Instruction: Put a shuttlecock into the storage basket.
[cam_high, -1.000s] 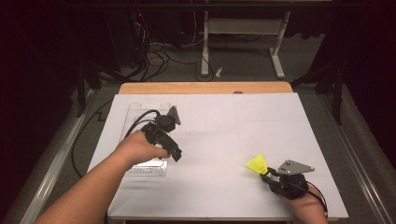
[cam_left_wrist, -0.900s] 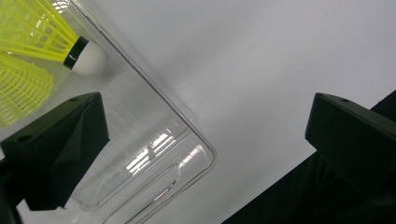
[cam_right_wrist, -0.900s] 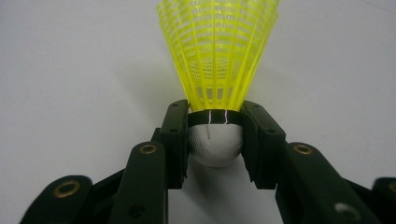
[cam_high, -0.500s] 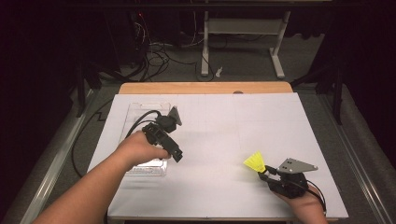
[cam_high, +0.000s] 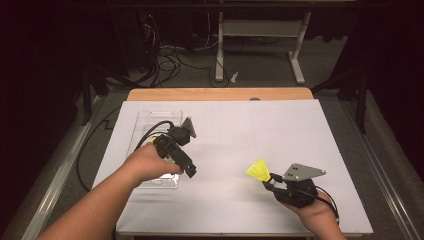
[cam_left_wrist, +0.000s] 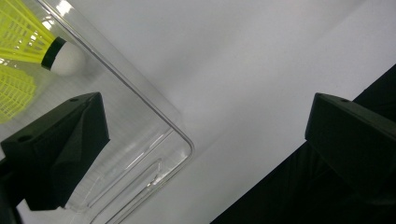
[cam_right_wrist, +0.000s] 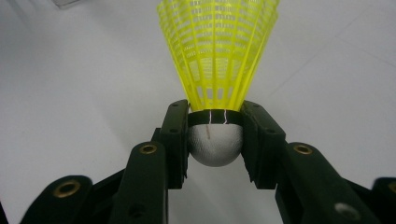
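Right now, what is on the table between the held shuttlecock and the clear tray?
Nothing: in the high view, only bare white table lies between the shuttlecock in the right gripper and the tray. The left gripper hangs above the tray's edge.

The white table (cam_high: 235, 135) is bare between the right gripper (cam_high: 267, 181) and the clear tray (cam_high: 150, 117); a straight path across the middle is unobstructed. The left gripper (cam_high: 187, 167) and its hand (cam_high: 150, 162) hang over the tray's near end, blocking that approach. The tray's far end lies open. A shuttlecock (cam_left_wrist: 46, 46) occupies part of the tray floor.
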